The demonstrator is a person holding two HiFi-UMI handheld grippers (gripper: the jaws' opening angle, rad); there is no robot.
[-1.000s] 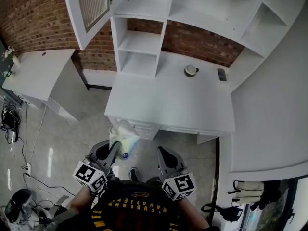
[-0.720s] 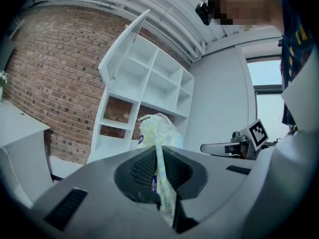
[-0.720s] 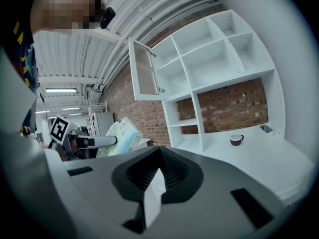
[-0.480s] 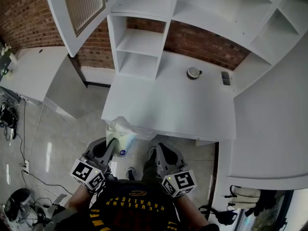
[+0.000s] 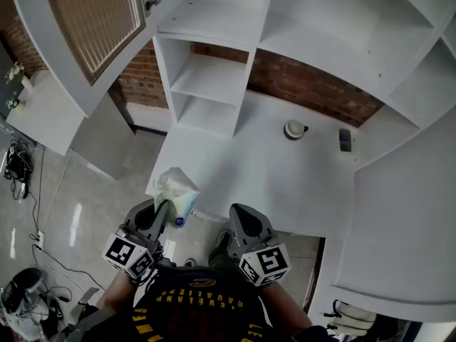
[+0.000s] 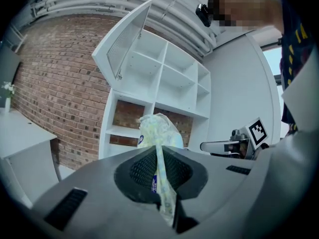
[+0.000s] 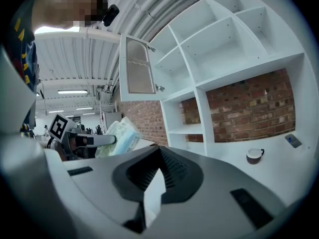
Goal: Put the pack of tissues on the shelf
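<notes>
Tissue pack (image 5: pixel 176 189) pinched by its wrapper in the left gripper (image 5: pixel 162 211), short of the shelf unit (image 5: pixel 206 84).
It shows lower left of centre, over the near corner of the white desk (image 5: pixel 263 177). The carry seems to be the step in hand, and next it must go forward into an open compartment, then be let go. Right gripper (image 5: pixel 237 212) empty, jaws together. A cup (image 5: pixel 294 129) stands upper right on the desk; brick wall (image 5: pixel 313 91) behind, cabinet door (image 5: pixel 92 27) open upper left.

The pack of tissues (image 5: pixel 175 193), in the left hand-held gripper (image 5: pixel 164 209), is over the counter's (image 5: pixel 271 184) near-left edge. The shelf (image 5: pixel 206 84) stands behind it, with a cup (image 5: pixel 293 129) and a small device (image 5: pixel 345 140) further right.
</notes>
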